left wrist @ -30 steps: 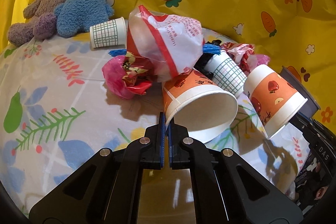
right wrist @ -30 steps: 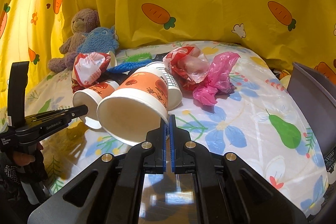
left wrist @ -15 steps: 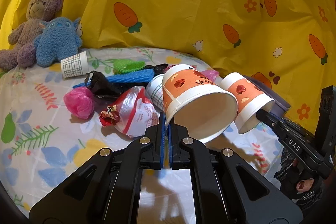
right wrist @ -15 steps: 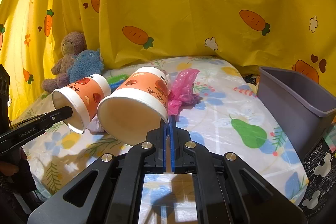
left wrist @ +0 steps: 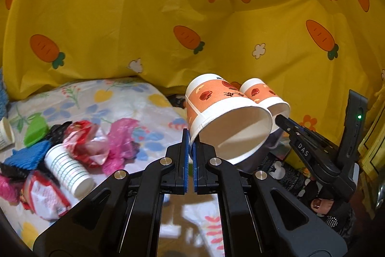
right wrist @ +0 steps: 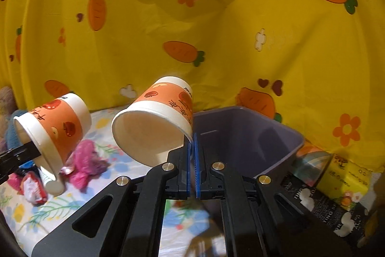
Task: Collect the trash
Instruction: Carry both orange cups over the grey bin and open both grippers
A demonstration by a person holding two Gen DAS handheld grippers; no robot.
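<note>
My left gripper [left wrist: 190,136] is shut on the rim of an orange paper cup [left wrist: 216,107], held in the air with its mouth toward the camera. My right gripper [right wrist: 191,143] is shut on the rim of a second orange paper cup [right wrist: 163,112], held just left of the grey-purple trash bin [right wrist: 272,136]. In the left wrist view the right gripper [left wrist: 284,121] holds its cup [left wrist: 264,95] close behind mine. In the right wrist view the left gripper's cup [right wrist: 55,122] hangs at the left over the table.
On the flowered tablecloth [left wrist: 134,100] lie a white checked cup [left wrist: 67,170], pink bags [left wrist: 122,136], red-white wrappers [left wrist: 45,194], blue foam [left wrist: 24,155] and a green piece [left wrist: 36,131]. A yellow carrot curtain [left wrist: 192,16] hangs behind. Boxes [right wrist: 346,182] stand right of the bin.
Both grippers have swung right with their cups, away from the trash pile and toward the bin. The bin now sits right behind the right gripper's cup.
</note>
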